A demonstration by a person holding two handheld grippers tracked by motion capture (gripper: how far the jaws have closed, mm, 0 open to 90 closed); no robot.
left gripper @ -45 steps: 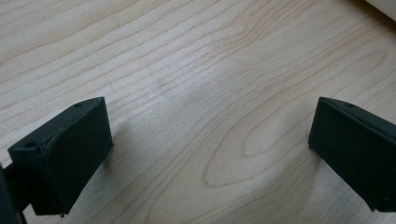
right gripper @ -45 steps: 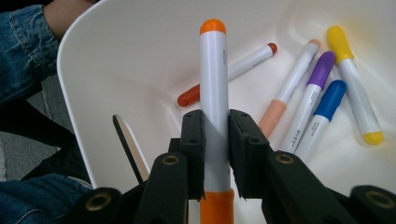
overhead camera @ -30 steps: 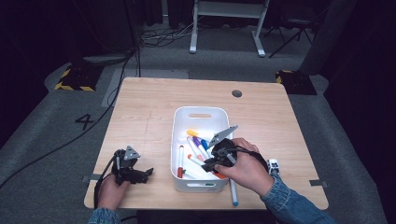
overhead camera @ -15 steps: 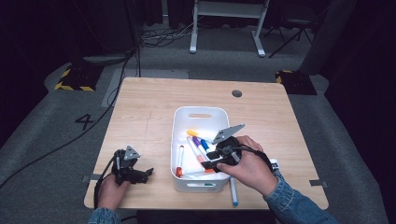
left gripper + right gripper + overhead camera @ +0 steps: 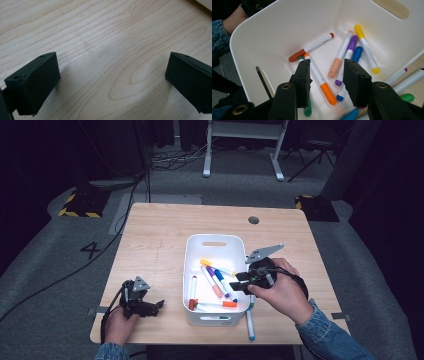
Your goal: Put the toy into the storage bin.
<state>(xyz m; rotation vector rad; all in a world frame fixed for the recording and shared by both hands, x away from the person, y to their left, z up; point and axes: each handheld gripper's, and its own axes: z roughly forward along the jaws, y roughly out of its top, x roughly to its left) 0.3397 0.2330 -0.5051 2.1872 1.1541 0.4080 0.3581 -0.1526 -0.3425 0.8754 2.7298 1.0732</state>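
- The white bin (image 5: 216, 245) is sitting mid-tabletop (image 5: 160, 240), its walls blocking level passage; its top is lying open.
- Markers (image 5: 216, 285) are crowding the bin's near half.
- Two markers (image 5: 249, 325) are lying beside its right wall, near the front edge.
- Left and far stretches are lying bare.

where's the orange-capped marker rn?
High view: the orange-capped marker lies inside the white bin, at its near end, just left of the right gripper, whose jaws stand open above it.

Bright, evenly lit table against dim surroundings; soft shadows, slight blur.
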